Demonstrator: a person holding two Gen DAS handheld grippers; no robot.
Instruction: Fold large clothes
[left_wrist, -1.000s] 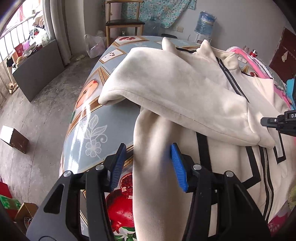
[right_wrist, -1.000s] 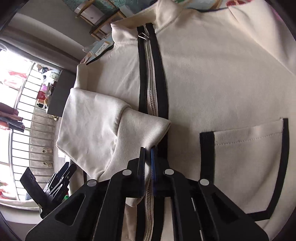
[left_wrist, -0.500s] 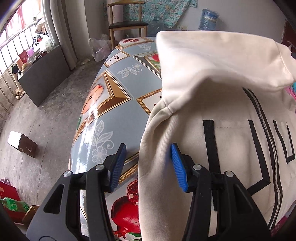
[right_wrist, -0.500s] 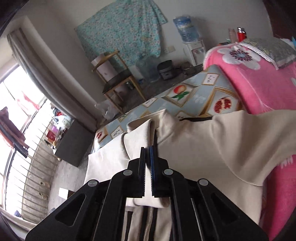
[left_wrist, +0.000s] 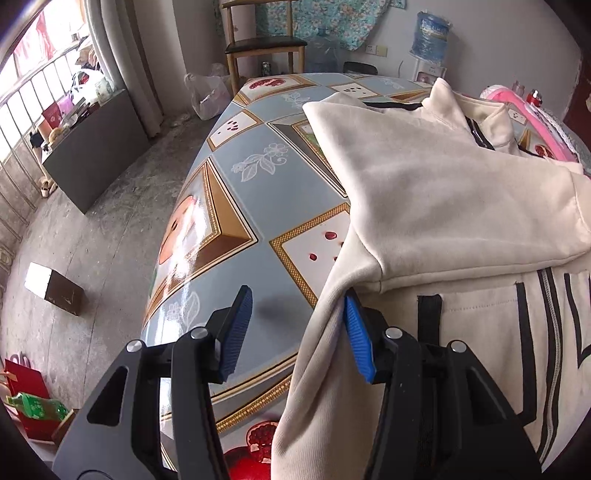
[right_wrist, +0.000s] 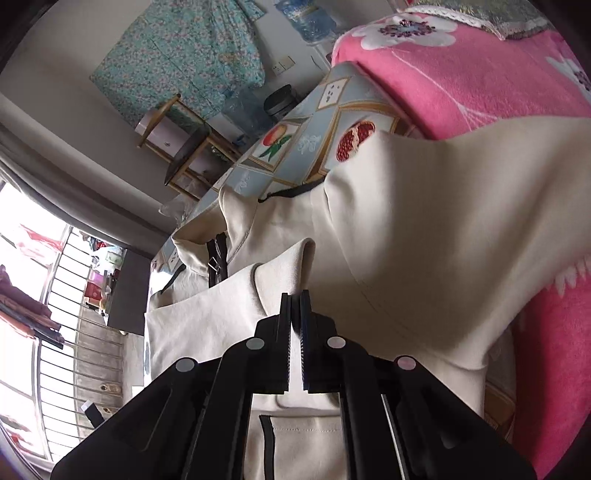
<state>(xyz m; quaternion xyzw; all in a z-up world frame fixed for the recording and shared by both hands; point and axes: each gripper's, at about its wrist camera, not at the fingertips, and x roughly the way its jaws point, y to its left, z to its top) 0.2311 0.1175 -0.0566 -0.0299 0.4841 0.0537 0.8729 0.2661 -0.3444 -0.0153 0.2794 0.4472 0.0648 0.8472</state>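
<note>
Two grippers work a cream zip-up jacket (left_wrist: 461, 206) spread over a tabletop (left_wrist: 258, 192) covered in a fruit-print cloth. Pressed together, the right gripper (right_wrist: 295, 306) pinches a fold of the jacket's cream fabric (black-trimmed zipper (right_wrist: 216, 258) visible beyond it) and holds it raised above the garment, near a pink floral blanket (right_wrist: 480, 74). At the tabletop's near edge, the left gripper (left_wrist: 295, 328) stands spread, one blue pad (left_wrist: 356, 336) touching the jacket's side, gripping nothing.
</note>
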